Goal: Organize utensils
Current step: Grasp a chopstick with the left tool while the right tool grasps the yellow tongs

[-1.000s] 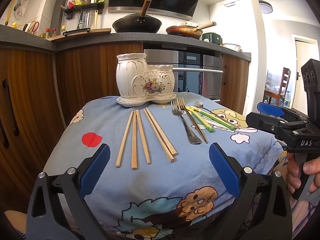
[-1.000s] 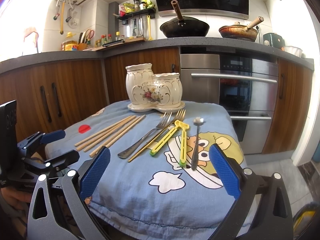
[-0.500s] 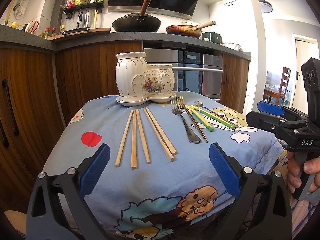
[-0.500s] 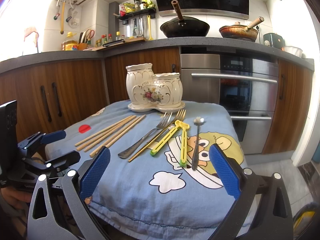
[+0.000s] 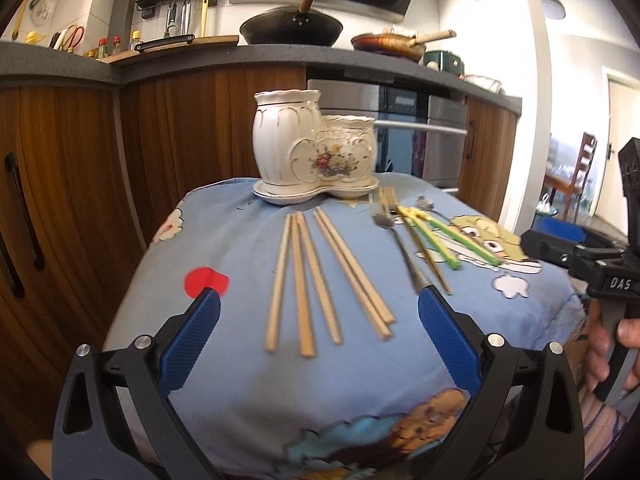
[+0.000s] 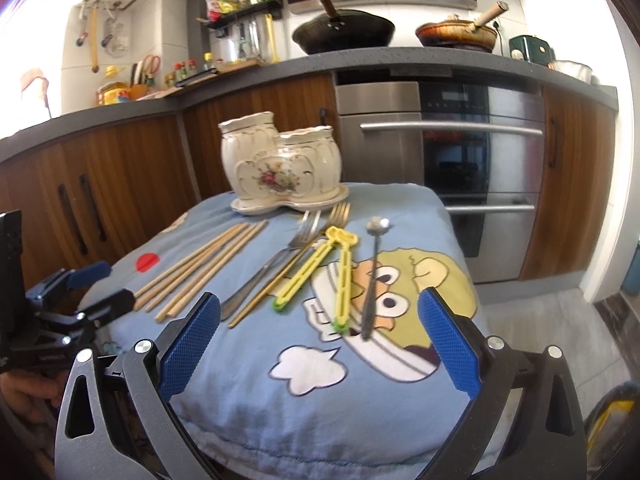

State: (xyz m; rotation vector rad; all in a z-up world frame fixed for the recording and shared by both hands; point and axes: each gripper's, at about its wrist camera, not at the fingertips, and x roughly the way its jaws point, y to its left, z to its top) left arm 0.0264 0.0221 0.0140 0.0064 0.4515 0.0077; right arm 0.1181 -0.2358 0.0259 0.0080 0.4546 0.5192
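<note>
Several wooden chopsticks (image 5: 304, 276) (image 6: 200, 266) lie on the blue cartoon cloth (image 5: 248, 248) (image 6: 280, 344). To their right lie a silver fork (image 5: 400, 248) (image 6: 272, 268), a gold fork (image 6: 304, 252), two yellow-green sticks (image 5: 444, 236) (image 6: 320, 270) and a small spoon (image 6: 372, 276). A white floral ceramic holder (image 5: 316, 148) (image 6: 276, 168) stands at the far edge. My left gripper (image 5: 316, 336) is open just before the chopstick ends. My right gripper (image 6: 318, 340) is open before the spoon and sticks. Both are empty.
Wooden cabinets (image 5: 60, 184) and a steel oven (image 6: 460, 152) stand behind the table. A wok (image 6: 344, 34) sits on the counter. The right gripper shows at the right of the left wrist view (image 5: 592, 264), the left gripper at the left of the right wrist view (image 6: 76, 300).
Both grippers have moved forward and slightly up over the table toward the utensils. Their jaws stay open. Nothing on the cloth has moved.
</note>
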